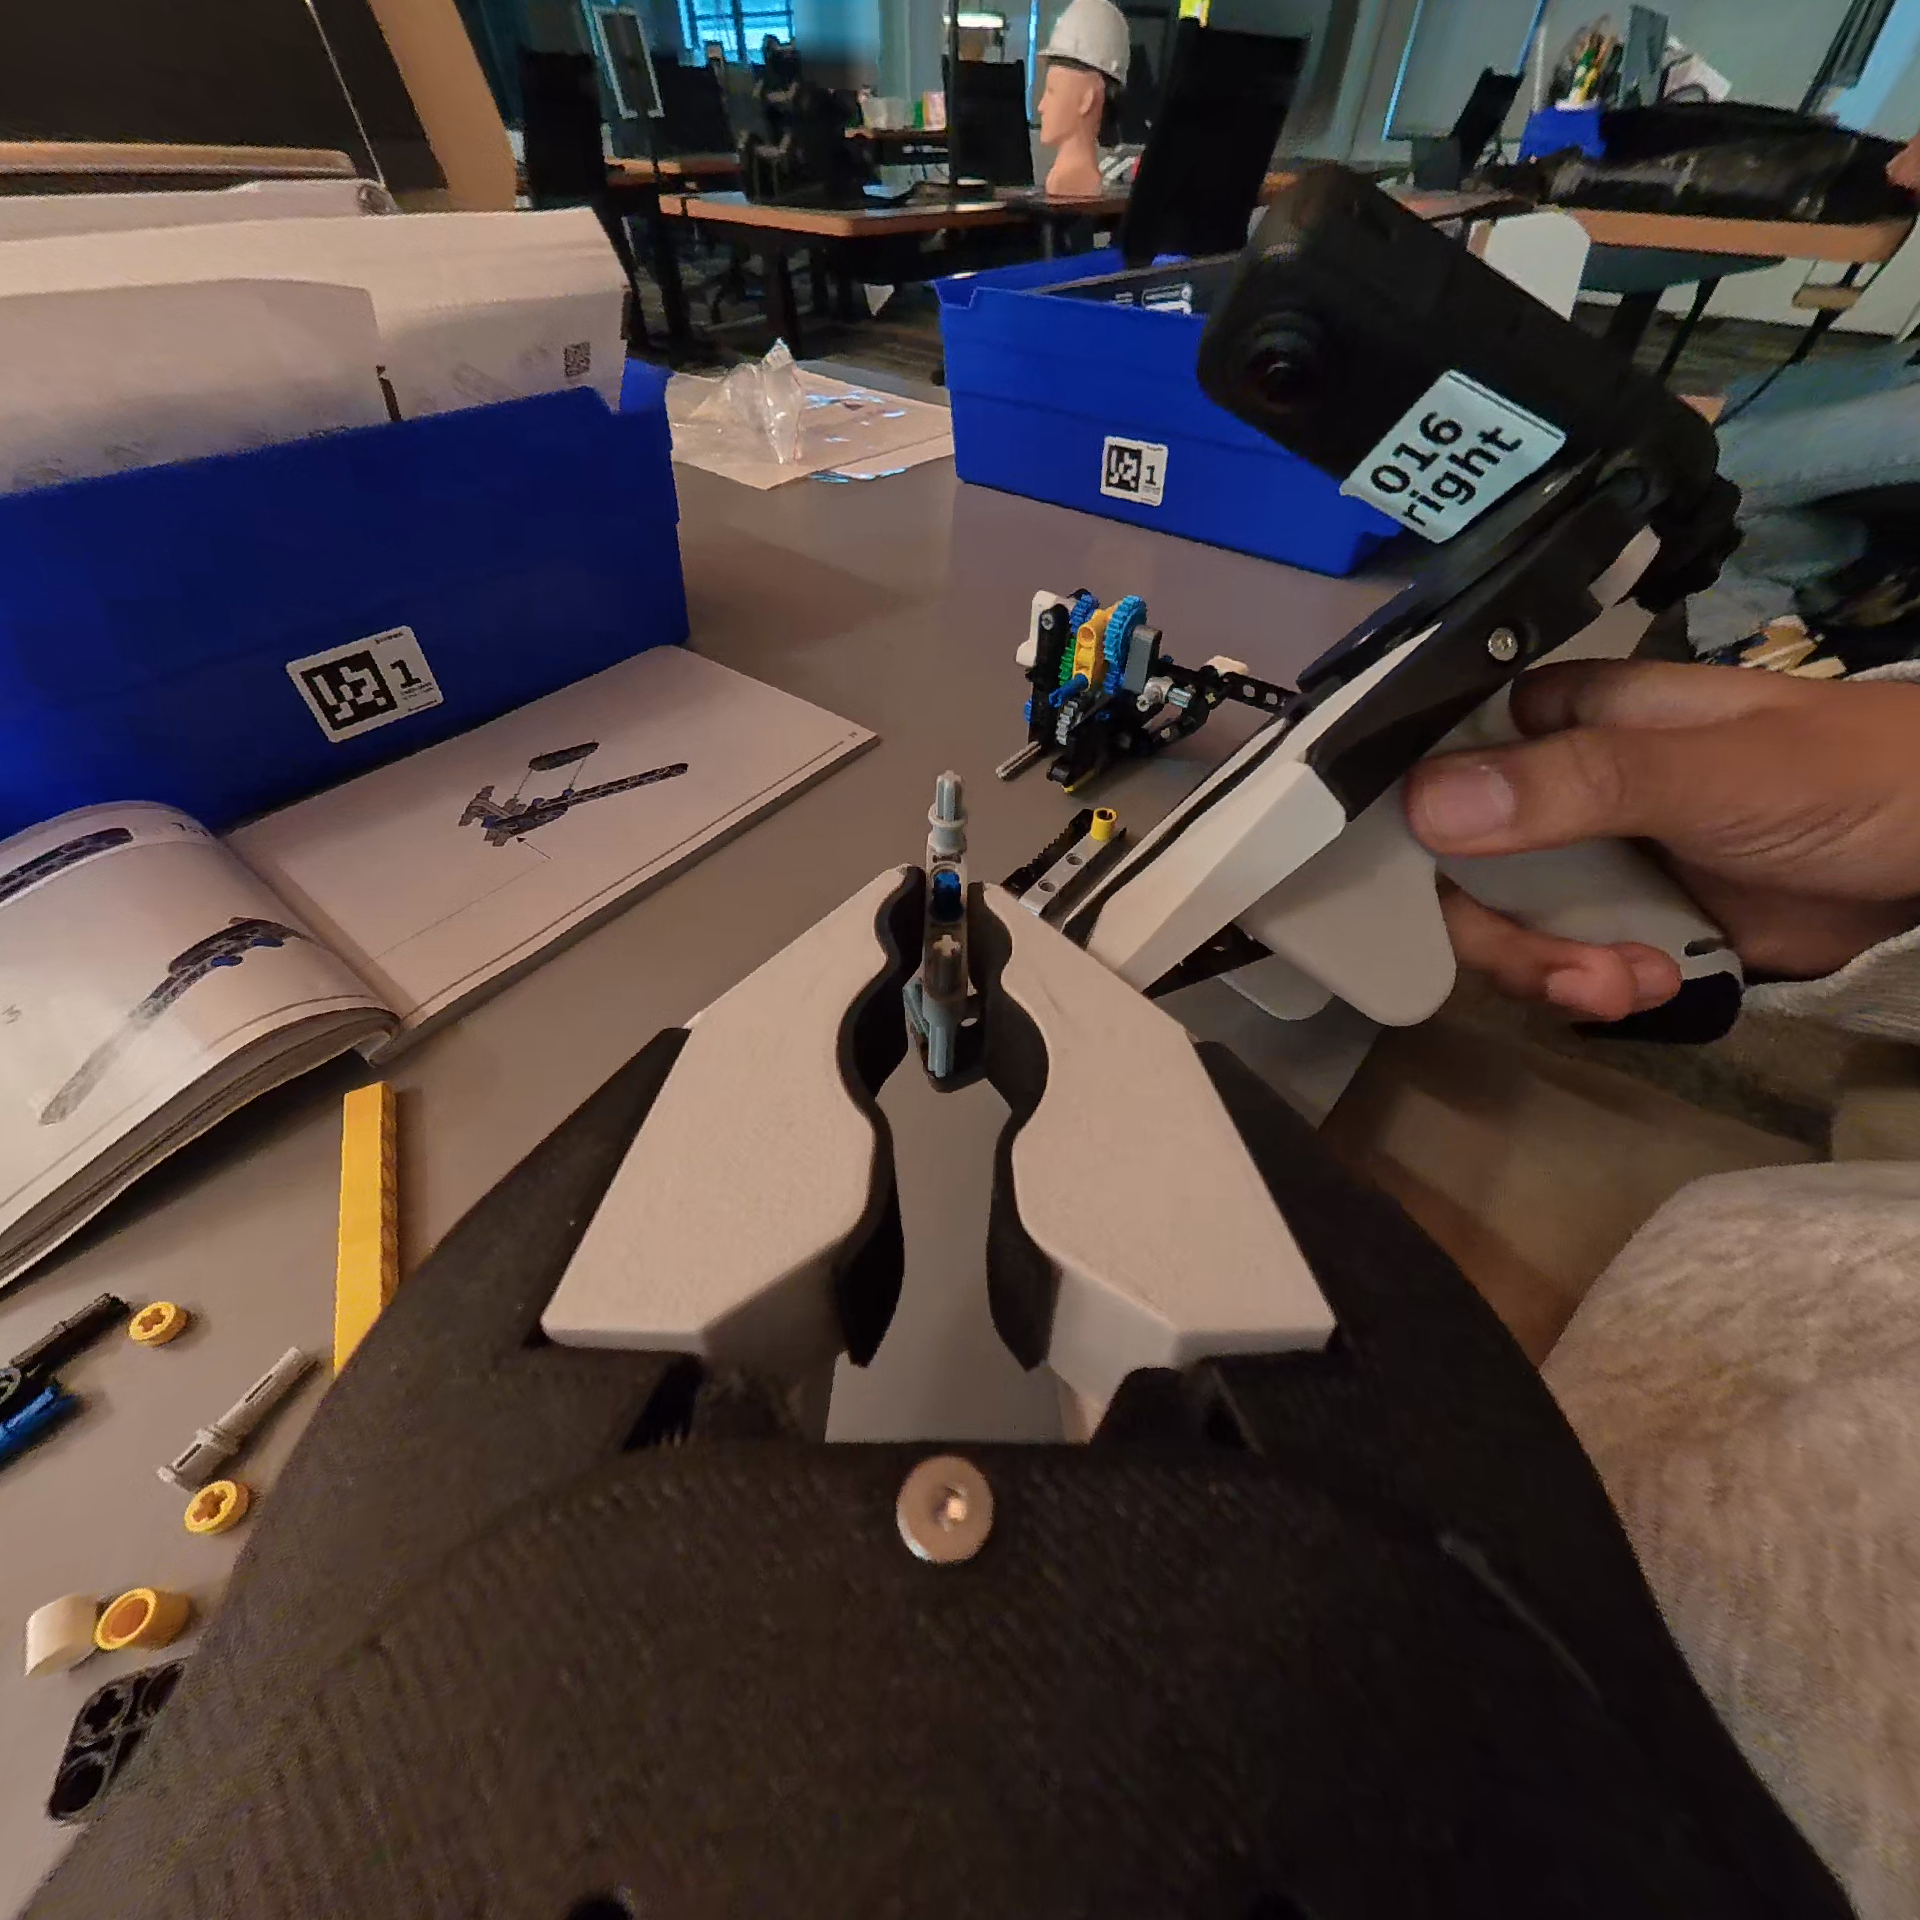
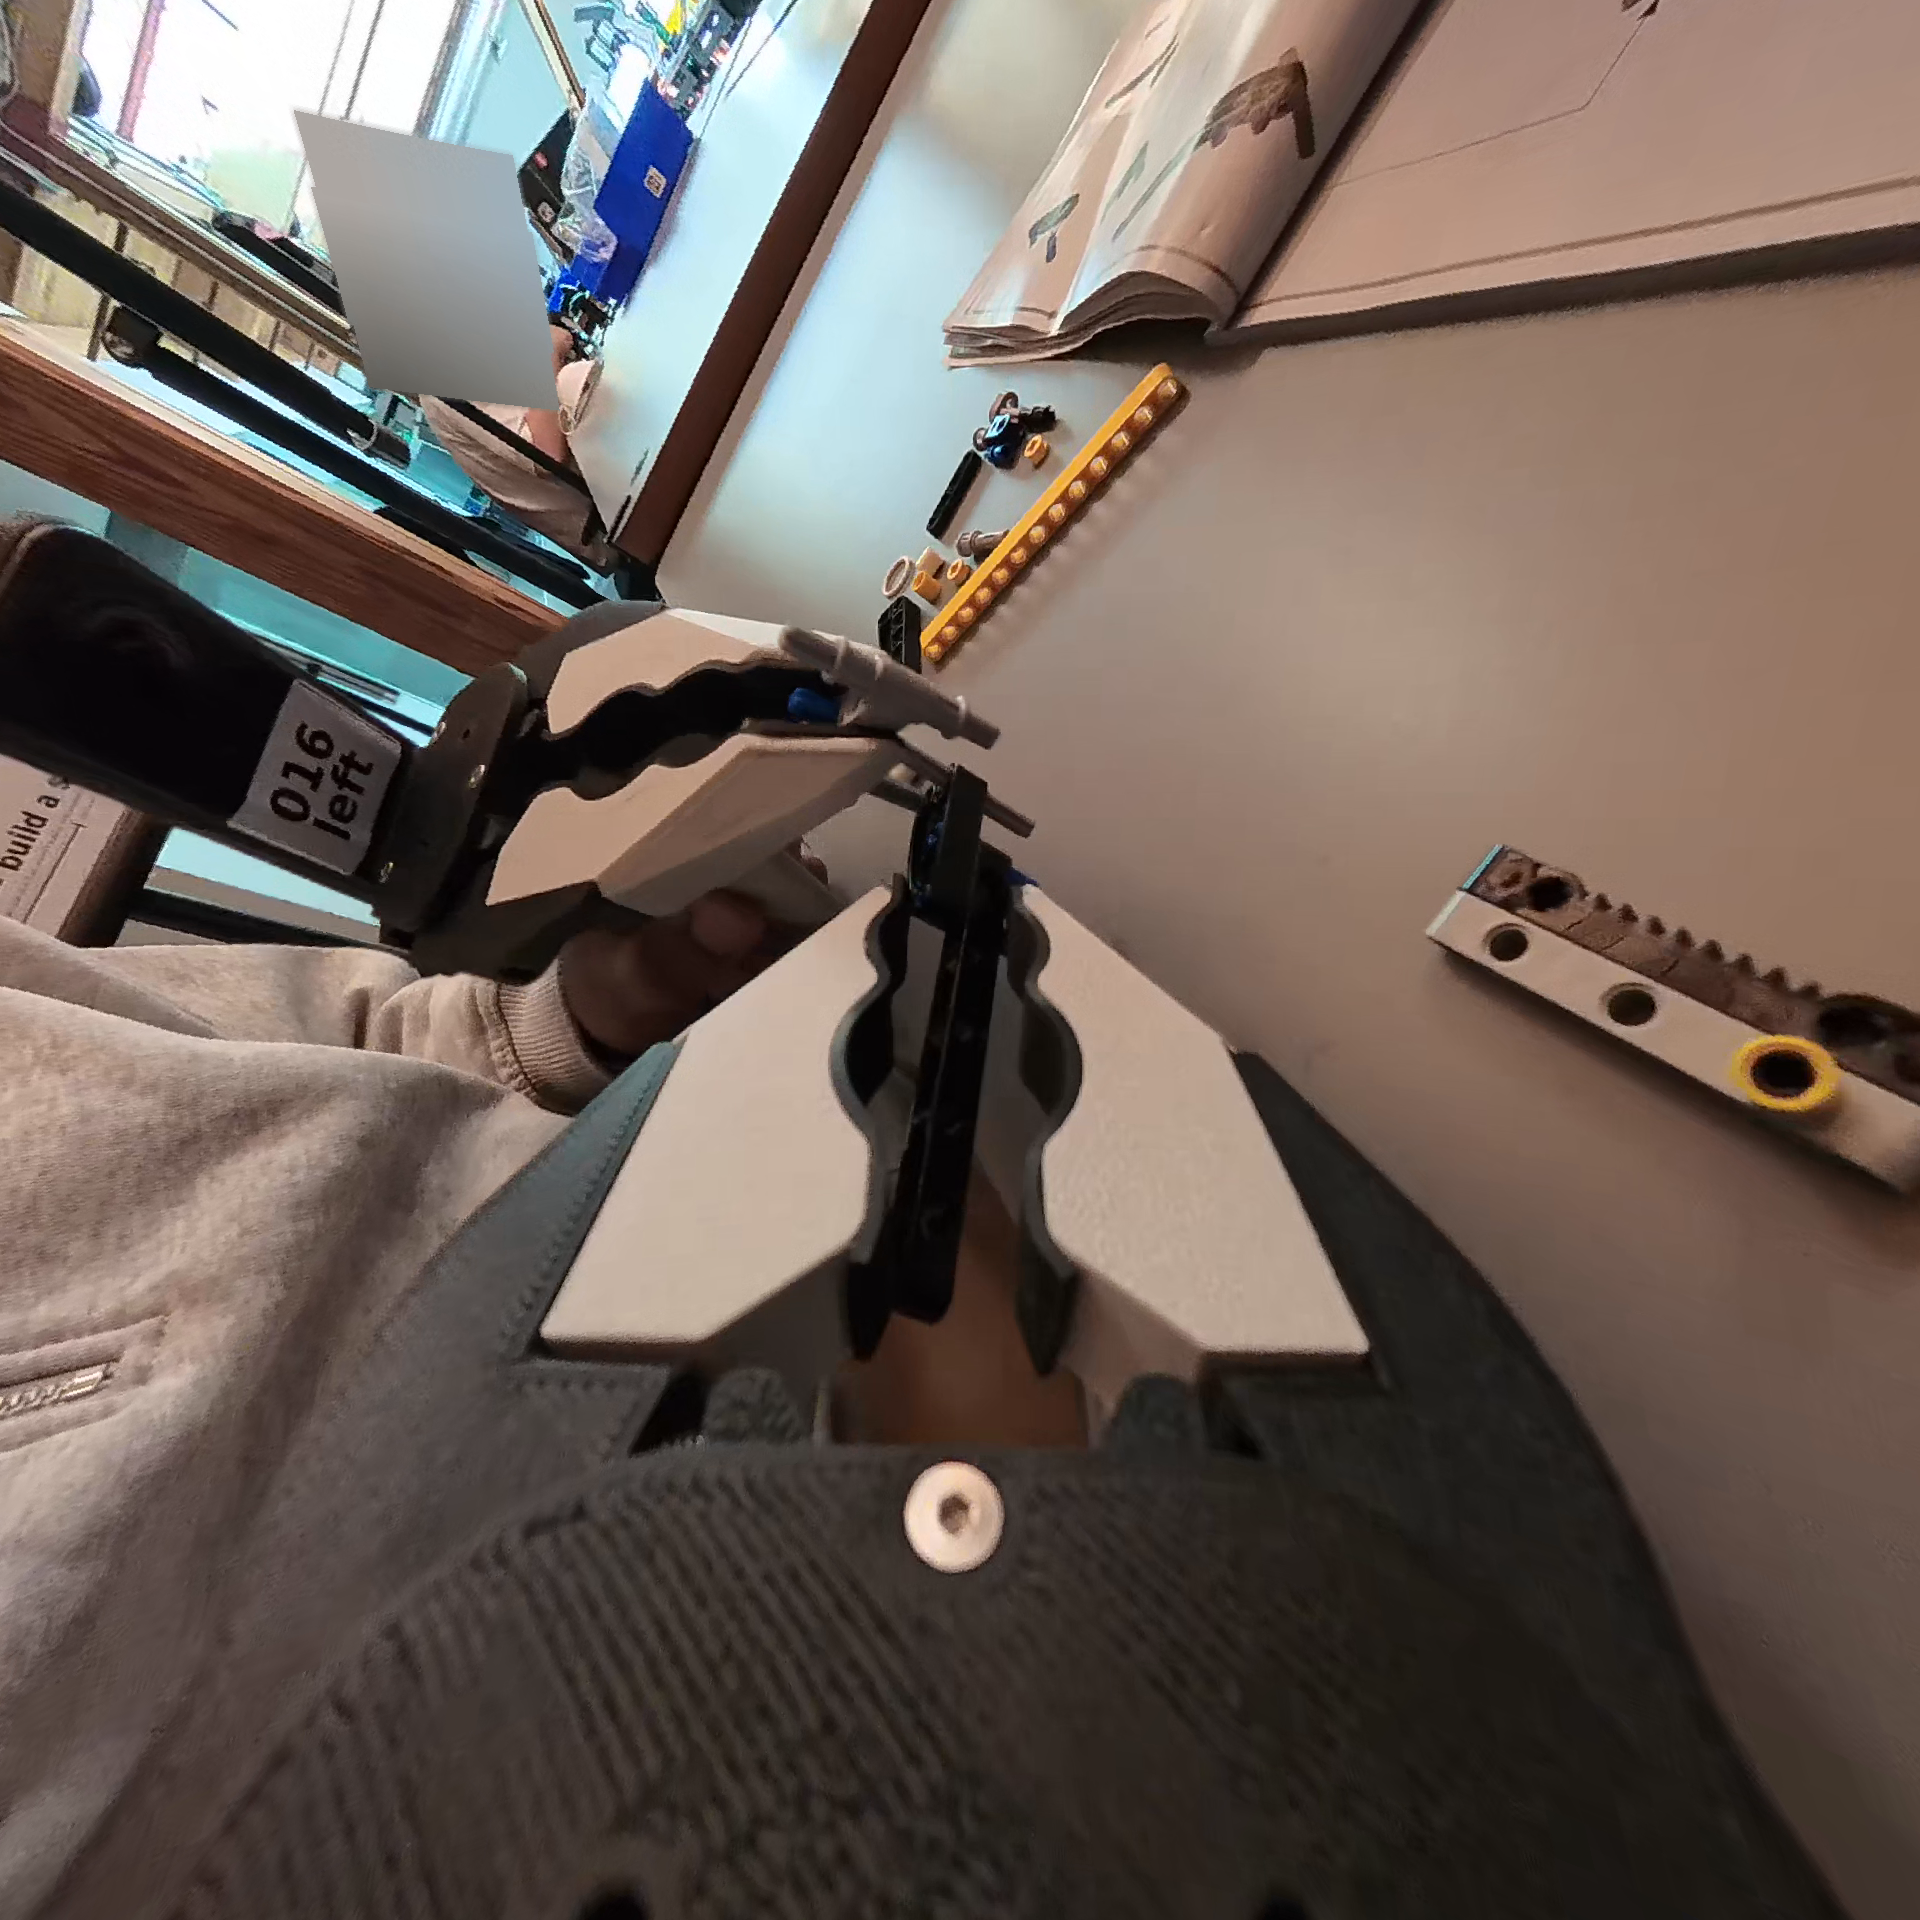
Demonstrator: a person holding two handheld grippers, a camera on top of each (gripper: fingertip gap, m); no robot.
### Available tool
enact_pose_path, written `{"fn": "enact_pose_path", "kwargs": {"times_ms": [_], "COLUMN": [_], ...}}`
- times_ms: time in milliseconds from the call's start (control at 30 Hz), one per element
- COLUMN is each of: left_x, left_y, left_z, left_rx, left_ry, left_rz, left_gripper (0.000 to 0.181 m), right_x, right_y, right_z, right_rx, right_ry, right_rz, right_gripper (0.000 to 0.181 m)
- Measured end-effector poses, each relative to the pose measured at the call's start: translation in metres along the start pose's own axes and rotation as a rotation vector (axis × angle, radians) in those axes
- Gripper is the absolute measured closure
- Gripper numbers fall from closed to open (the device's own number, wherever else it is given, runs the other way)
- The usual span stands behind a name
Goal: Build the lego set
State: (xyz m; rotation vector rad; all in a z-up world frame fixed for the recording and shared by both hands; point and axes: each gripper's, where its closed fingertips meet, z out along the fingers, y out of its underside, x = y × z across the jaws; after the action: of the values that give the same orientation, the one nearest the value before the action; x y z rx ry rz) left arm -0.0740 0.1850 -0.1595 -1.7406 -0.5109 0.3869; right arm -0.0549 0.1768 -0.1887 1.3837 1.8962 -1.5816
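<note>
My left gripper [image 1: 943,896] is shut on a small grey lego connector piece [image 1: 940,971]. The piece has a blue pin in it, and a grey axle pin sticks up past the fingertips. My right gripper [image 2: 951,906] is shut on a long black beam [image 2: 948,1081] that runs back between the fingers. In the right wrist view the left gripper [image 2: 836,707] comes in from the left. The far end of the black beam meets a thin grey axle on its grey piece [image 2: 894,694]. Both are held above the table.
On the grey table [image 1: 883,582] lie a built gear assembly [image 1: 1101,675], a white and black toothed rack with a yellow bush [image 2: 1662,1013], a long yellow beam [image 1: 366,1216], small loose parts [image 1: 156,1455], an open instruction booklet [image 1: 468,852] and two blue bins [image 1: 343,582].
</note>
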Motion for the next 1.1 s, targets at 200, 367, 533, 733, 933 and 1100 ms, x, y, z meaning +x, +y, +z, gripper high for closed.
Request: {"fn": "enact_pose_path", "kwargs": {"times_ms": [200, 367, 533, 733, 933, 1100], "left_x": [-0.004, -0.007, -0.010, -0.014, -0.018, -0.018], "left_y": [-0.005, -0.009, -0.012, -0.022, -0.042, -0.045], "left_z": [-0.003, -0.004, -0.006, -0.010, -0.024, -0.026], "left_rx": [0.040, 0.069, 0.093, 0.150, 0.273, 0.284], "left_ry": [0.005, 0.016, 0.029, -0.024, -0.094, -0.098], "left_rz": [-0.057, -0.110, -0.195, -0.201, -0.157, -0.143], "left_gripper": [0.177, 0.177, 0.177, 0.177, 0.178, 0.178], "right_x": [-0.002, -0.005, -0.007, -0.014, -0.032, -0.036], "right_y": [-0.003, -0.005, -0.009, -0.015, -0.028, -0.027], "right_z": [0.000, 0.000, 0.001, 0.003, 0.001, 0.007], "right_rx": [0.017, 0.033, 0.063, 0.123, 0.231, 0.234], "right_ry": [-0.023, -0.044, -0.045, -0.066, -0.161, -0.172], "right_rz": [0.001, -0.006, -0.033, -0.060, -0.033, -0.027], "right_gripper": [0.164, 0.164, 0.164, 0.164, 0.164, 0.165]}}
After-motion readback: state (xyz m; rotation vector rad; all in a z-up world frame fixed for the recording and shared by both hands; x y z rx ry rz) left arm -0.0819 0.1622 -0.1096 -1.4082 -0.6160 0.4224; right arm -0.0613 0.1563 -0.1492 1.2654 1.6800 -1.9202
